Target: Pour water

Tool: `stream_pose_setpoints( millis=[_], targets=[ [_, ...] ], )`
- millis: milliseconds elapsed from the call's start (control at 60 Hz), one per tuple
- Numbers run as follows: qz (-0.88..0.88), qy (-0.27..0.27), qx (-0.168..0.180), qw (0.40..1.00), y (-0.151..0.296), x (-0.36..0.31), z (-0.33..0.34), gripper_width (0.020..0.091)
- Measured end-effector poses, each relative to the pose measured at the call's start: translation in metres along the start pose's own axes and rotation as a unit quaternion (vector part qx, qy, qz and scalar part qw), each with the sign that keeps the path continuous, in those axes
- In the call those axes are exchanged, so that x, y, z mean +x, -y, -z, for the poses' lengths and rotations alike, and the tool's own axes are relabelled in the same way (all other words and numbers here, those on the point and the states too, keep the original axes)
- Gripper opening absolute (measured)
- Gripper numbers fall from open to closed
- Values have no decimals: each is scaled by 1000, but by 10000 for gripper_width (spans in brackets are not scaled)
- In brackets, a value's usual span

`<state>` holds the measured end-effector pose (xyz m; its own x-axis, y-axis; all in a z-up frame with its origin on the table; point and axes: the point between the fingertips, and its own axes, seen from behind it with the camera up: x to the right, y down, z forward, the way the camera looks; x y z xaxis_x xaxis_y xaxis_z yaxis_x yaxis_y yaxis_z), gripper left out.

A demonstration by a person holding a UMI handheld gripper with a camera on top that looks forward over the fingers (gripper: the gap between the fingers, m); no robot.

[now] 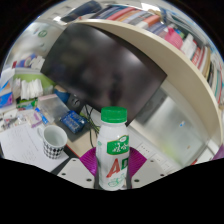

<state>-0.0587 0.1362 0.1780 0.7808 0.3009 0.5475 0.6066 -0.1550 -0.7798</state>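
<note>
Between my fingers: the gripper (113,172) is clamped on a white bottle (114,150) with a green cap (114,115); I see a pink pad (137,158) on its right side, and the other finger appears to press from the left.
Bottle posture: upright, cap on top, label facing me; I judge I hold it level so nothing spills before it reaches a vessel.
Bottle height: its base is hidden low between the fingers, so I cannot tell whether it rests on the desk or hangs lifted.
Likely target: a cup (54,140) with a checkered pattern stands to the left of the bottle, near but apart, open mouth up, which suits receiving water.
Desk clutter: a blue box (74,122) sits beyond the cup, and papers (20,120) lie further left.
Backdrop: a dark monitor (105,70) stands behind the bottle, a curved shelf of books (170,35) above.
Stage: pouring not yet begun, as I judge; the cap looks closed, which could block any pour.
</note>
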Motion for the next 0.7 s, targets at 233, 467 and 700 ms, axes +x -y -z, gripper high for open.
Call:
stream_pose_setpoints(
  millis=[233, 467, 700],
  targets=[
    [-226, 45, 11, 973, -40, -21, -30, 369],
    [-276, 37, 50, 959, -63, -34, -47, 373],
    [-295, -1, 65, 953, -64, -28, -43, 426]
  ],
)
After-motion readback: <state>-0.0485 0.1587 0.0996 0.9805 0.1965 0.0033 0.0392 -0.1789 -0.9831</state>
